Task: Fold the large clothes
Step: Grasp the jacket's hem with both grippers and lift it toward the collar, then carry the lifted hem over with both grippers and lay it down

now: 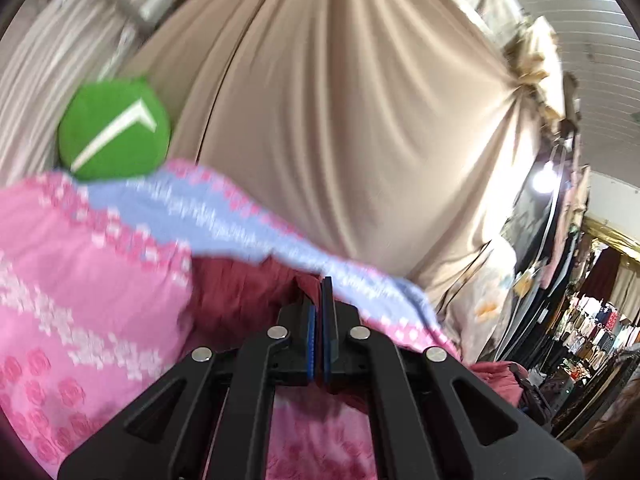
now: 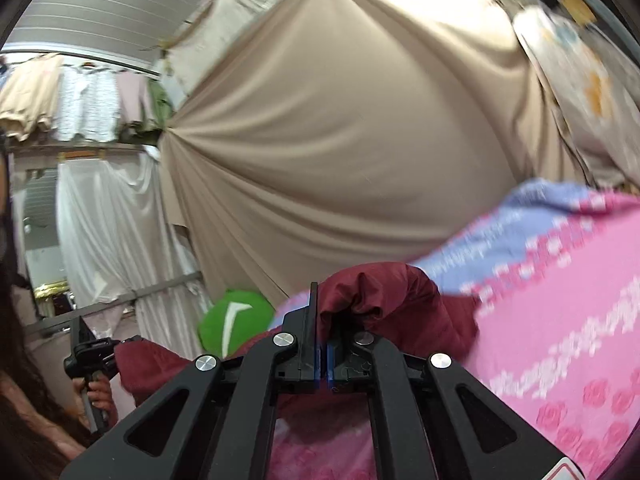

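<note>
The maroon garment (image 1: 240,300) is mostly hidden behind the pink bedsheet (image 1: 92,264), whose printed pattern is smeared by blur. In the right wrist view the same garment (image 2: 384,300) bunches over the right gripper (image 2: 322,332), covering its right finger. The clothes racks (image 1: 592,332) are too small to make out. The green cushion (image 2: 236,324) is partly hidden behind the garment.
</note>
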